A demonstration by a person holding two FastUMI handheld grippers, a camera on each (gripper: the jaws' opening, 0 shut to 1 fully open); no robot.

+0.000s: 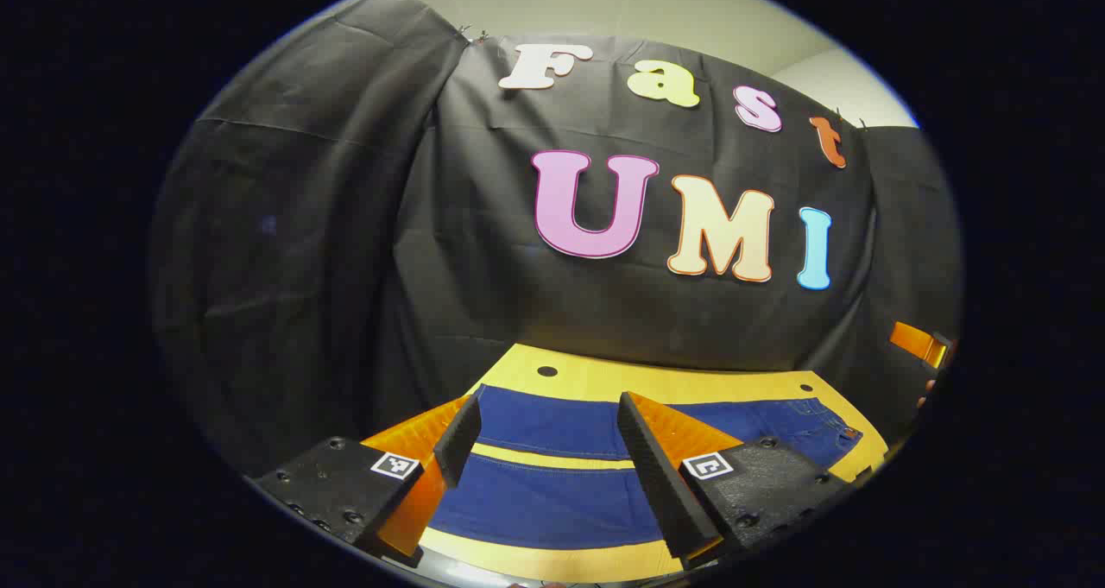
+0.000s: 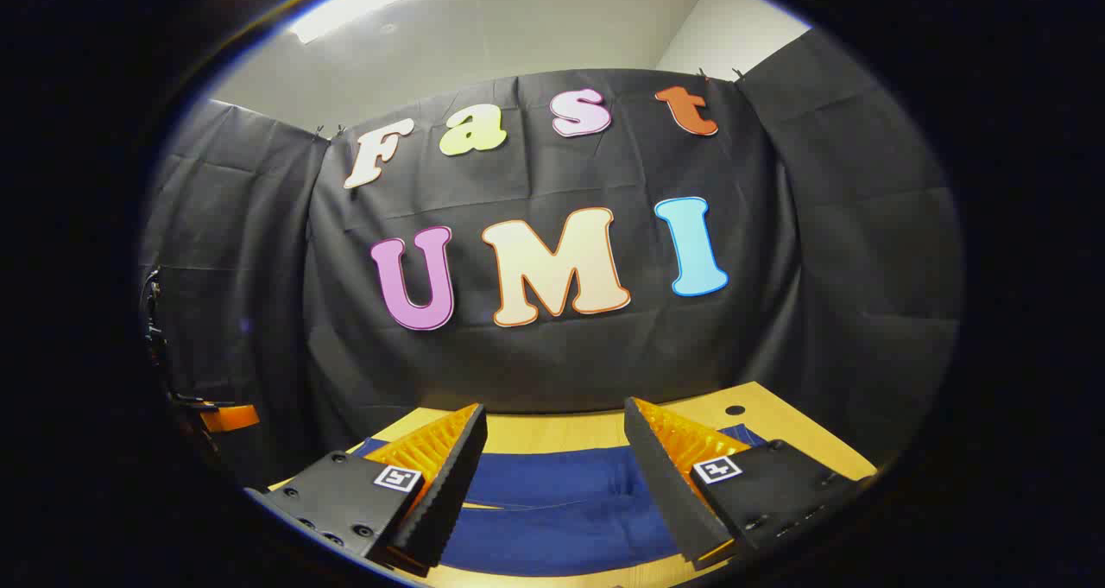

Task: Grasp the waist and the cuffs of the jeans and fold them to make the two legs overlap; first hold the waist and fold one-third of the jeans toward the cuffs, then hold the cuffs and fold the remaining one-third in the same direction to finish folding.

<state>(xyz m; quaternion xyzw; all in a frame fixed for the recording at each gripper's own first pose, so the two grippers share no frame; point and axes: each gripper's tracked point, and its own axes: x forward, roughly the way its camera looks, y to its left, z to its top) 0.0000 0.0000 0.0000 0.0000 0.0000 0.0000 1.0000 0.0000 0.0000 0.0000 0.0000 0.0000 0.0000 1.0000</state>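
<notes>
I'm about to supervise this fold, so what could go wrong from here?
1. Both the left gripper and right gripper hover open above the jeans; closing now would likely catch nothing.
2. The legs lie apart, with a strip of table between them; pinching one layer could leave them misaligned.

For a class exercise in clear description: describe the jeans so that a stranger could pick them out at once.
Find the yellow wooden table in front of the black cloth wall. The jeans lie flat across it, both legs side by side with a strip of table between them. They are the one dark blue fabric item, its waist toward the right in the left gripper view.
</notes>
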